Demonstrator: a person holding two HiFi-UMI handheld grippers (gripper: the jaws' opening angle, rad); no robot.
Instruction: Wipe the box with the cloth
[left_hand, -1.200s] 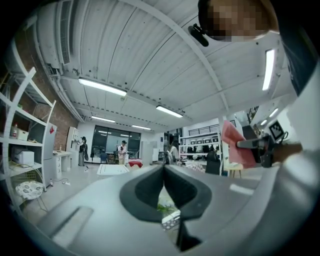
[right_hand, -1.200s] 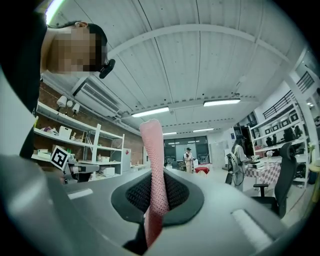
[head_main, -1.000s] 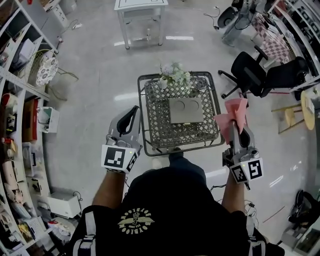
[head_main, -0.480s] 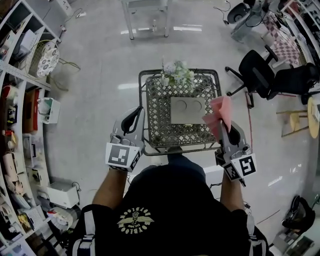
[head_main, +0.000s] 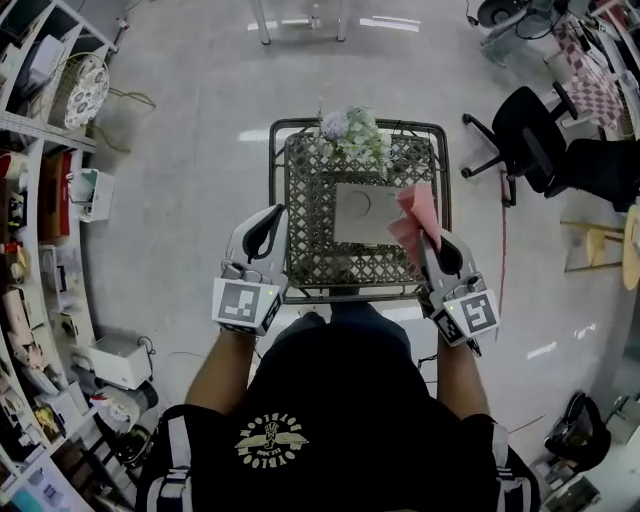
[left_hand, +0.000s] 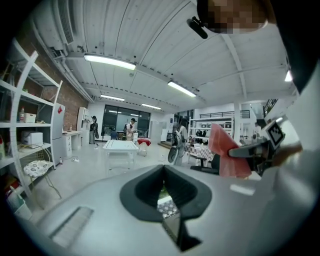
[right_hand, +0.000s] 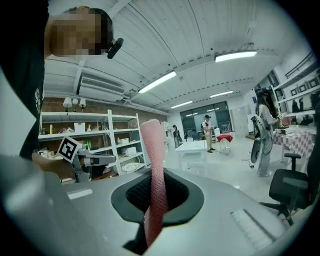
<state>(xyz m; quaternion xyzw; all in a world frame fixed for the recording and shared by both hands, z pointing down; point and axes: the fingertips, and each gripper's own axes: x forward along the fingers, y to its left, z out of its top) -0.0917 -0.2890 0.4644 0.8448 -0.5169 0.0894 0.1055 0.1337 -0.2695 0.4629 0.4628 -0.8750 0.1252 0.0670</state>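
Pink cloth (head_main: 413, 214), its fine waffle weave clear only in the right gripper view, stands clamped in the right gripper (head_main: 424, 238) over the right edge of the flat grey box (head_main: 355, 215) on a lattice wire table (head_main: 300, 250), having swung in from beside it; the left gripper (head_main: 272, 215), jaws together and empty, hovers at the table's left rim

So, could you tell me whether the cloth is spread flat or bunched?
Bunched up: the pink cloth sticks up as a narrow fold, pinched in the right hand-held gripper.
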